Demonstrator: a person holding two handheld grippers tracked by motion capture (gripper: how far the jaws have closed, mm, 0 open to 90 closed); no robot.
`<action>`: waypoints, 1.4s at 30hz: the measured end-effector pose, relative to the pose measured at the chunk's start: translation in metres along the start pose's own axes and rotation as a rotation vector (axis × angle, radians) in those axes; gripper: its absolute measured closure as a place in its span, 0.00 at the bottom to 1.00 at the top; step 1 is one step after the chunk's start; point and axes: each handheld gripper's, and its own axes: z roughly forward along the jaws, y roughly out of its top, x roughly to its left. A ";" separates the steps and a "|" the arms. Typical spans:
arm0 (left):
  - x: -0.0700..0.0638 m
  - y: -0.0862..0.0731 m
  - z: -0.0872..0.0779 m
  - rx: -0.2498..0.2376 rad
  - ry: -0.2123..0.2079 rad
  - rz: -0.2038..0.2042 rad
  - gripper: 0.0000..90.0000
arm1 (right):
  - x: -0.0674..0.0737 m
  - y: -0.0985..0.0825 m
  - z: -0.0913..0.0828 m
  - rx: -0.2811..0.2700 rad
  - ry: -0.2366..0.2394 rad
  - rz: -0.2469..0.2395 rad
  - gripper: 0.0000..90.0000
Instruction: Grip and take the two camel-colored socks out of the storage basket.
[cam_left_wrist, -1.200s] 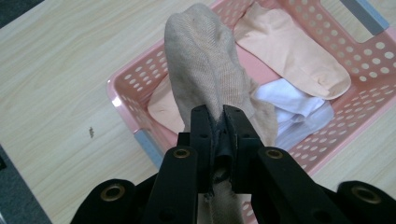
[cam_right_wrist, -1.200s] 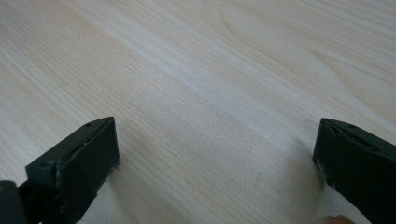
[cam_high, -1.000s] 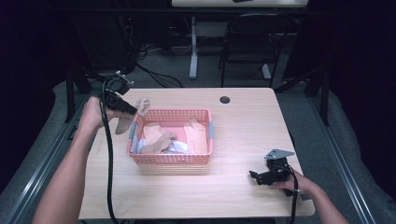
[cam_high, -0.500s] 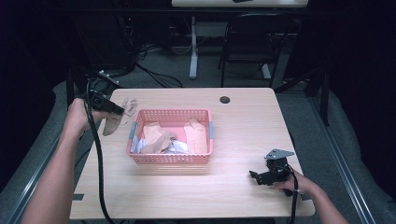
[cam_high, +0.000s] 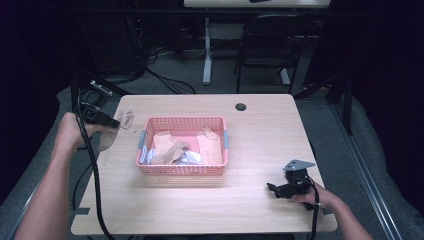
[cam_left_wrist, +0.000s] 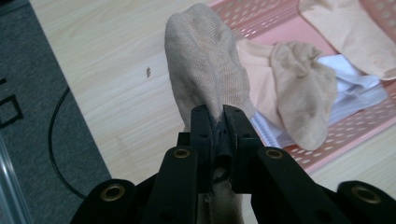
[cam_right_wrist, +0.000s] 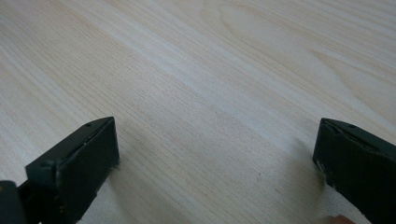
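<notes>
We've got the left tongs (cam_high: 116, 123) at mid-left of the high view, clamped tight on a beige sock (cam_high: 125, 119). In the left tongs view the jaws sit nearly together w/ the sock (cam_left_wrist: 205, 70) pinched between them; fabric bulges up past the tips and a bit hangs below the pinch. The sock is up off the desk (cam_high: 260, 205), just left of the pink basket (cam_high: 182, 170), not touching its rim as far as we can tell.

Basket sits center-left of the high view, on the desk. Inside it: more beige socks (cam_high: 209, 145) and smth white (cam_high: 187, 159) under them. In the left tongs view the basket (cam_left_wrist: 355, 126) fills the upper right, w/ a crumpled beige sock (cam_left_wrist: 303, 88) draped over the white item (cam_left_wrist: 355, 84).

Right tongs (cam_high: 274, 189) are at lower right of the high view, low over bare desk, well apart from the basket. In the right tongs view the jaws stand wide apart, nothing between them, just wood grain (cam_right_wrist: 210, 93).
</notes>
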 end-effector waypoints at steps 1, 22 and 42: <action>0.002 -0.002 0.002 0.003 -0.003 -0.005 0.92 | 0.000 0.000 0.000 0.000 0.000 0.000 0.00; 0.027 -0.031 0.054 0.104 -0.006 -0.106 0.92 | 0.000 0.000 0.000 -0.002 0.000 0.000 0.00; 0.036 -0.054 0.117 0.146 -0.059 -0.227 0.91 | 0.000 0.000 0.000 -0.002 0.000 0.000 0.00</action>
